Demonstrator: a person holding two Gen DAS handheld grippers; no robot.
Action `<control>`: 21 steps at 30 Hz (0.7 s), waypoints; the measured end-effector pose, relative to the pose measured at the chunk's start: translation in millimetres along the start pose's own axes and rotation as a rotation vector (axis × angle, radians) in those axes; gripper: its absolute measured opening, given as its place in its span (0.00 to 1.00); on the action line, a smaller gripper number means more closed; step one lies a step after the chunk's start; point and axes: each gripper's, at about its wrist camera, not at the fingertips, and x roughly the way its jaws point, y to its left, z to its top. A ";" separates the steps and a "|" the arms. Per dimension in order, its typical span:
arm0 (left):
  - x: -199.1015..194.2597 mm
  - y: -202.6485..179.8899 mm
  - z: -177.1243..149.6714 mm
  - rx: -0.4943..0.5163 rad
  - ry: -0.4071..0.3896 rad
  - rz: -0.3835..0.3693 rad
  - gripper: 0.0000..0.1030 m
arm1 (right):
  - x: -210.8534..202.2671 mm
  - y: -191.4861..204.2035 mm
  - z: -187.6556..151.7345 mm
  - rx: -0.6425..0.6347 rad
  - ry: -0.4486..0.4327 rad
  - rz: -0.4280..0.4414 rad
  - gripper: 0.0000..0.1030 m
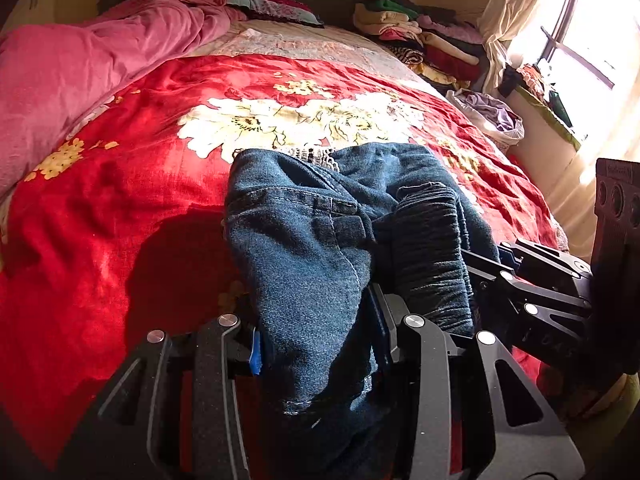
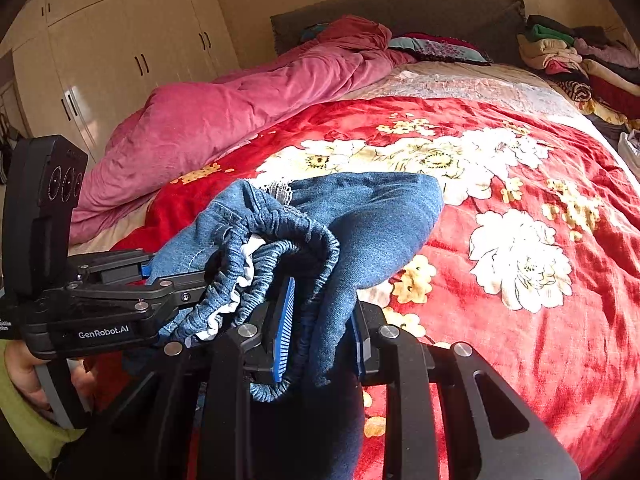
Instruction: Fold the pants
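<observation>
Left wrist view: the left gripper has its two black fingers clamped on a fold of the dark blue denim pants, whose cloth rises between the blue pads and spreads forward over the red velvet bedspread with white and yellow flowers. Just to the right of this gripper, the right gripper reaches in from the side and bites the ribbed elastic waistband of the same pants.

From the right wrist camera, the right gripper is closed on the gathered waistband, with one blue ribbed pad showing against the cloth and a bit of white lining beside it. The left gripper comes in from the left, its tips buried in denim. The pants hang bunched between the two tools, their far end resting on the bedspread ahead.

Ahead and to the left lies a rumpled pink quilt; beyond it stand cream wardrobe doors. Ahead and to the right is a stack of folded clothes, next to a sunlit window with a pale curtain.
</observation>
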 end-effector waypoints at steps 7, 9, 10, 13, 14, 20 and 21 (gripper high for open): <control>11.6 7.0 -5.9 -0.013 0.020 0.005 0.38 | 12.4 -15.7 -10.3 0.054 0.051 -0.026 0.25; 14.3 8.9 -7.6 -0.019 0.026 0.003 0.40 | 15.8 -18.7 -13.4 0.063 0.069 -0.043 0.28; 15.8 9.9 -8.4 -0.021 0.029 0.005 0.43 | 16.9 -20.0 -14.8 0.068 0.072 -0.049 0.31; 21.5 14.0 -10.9 -0.031 0.041 0.006 0.49 | 21.7 -21.2 -18.2 0.060 0.092 -0.091 0.40; 23.4 15.5 -11.9 -0.037 0.045 0.004 0.49 | 22.7 -22.3 -19.3 0.064 0.096 -0.092 0.41; 25.3 19.0 -14.4 -0.050 0.047 -0.001 0.54 | 25.8 -23.6 -20.4 0.060 0.108 -0.125 0.48; 24.6 18.7 -14.4 -0.049 0.046 0.001 0.54 | 25.5 -23.3 -20.3 0.060 0.108 -0.127 0.48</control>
